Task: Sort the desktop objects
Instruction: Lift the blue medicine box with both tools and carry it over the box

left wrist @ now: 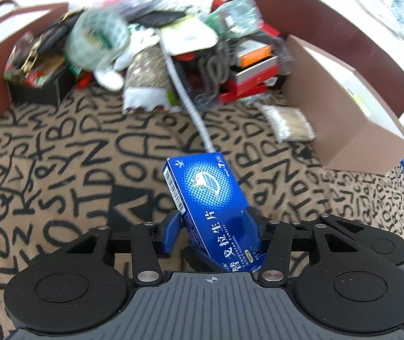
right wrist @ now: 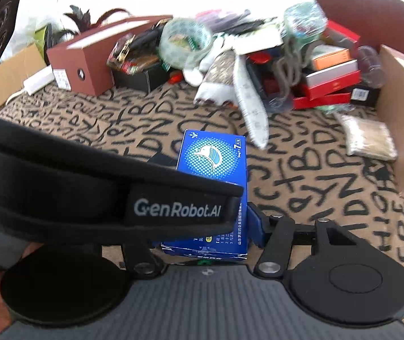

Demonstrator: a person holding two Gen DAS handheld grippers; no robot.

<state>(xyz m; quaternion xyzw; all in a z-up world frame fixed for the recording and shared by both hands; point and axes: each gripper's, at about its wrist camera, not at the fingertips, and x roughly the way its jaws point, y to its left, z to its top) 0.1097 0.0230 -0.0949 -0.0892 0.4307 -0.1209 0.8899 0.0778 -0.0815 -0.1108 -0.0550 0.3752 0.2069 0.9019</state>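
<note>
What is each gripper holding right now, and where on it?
Both grippers, left gripper and right gripper, clamp blue tablet boxes by the near end's sides.

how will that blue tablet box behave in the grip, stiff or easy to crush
The blue tablet box looks like thin printed card, so probably light and fairly stiff, but likely to dent if squeezed hard. Its glossy faces may slip between the fingers. It already sits tilted in the left gripper, so it could twist further.

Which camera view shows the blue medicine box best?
The left wrist view: the blue medicine box is seen almost whole, clamped in the left gripper. In the right wrist view, a black strap hides the middle of the box, beside the right gripper.
</note>
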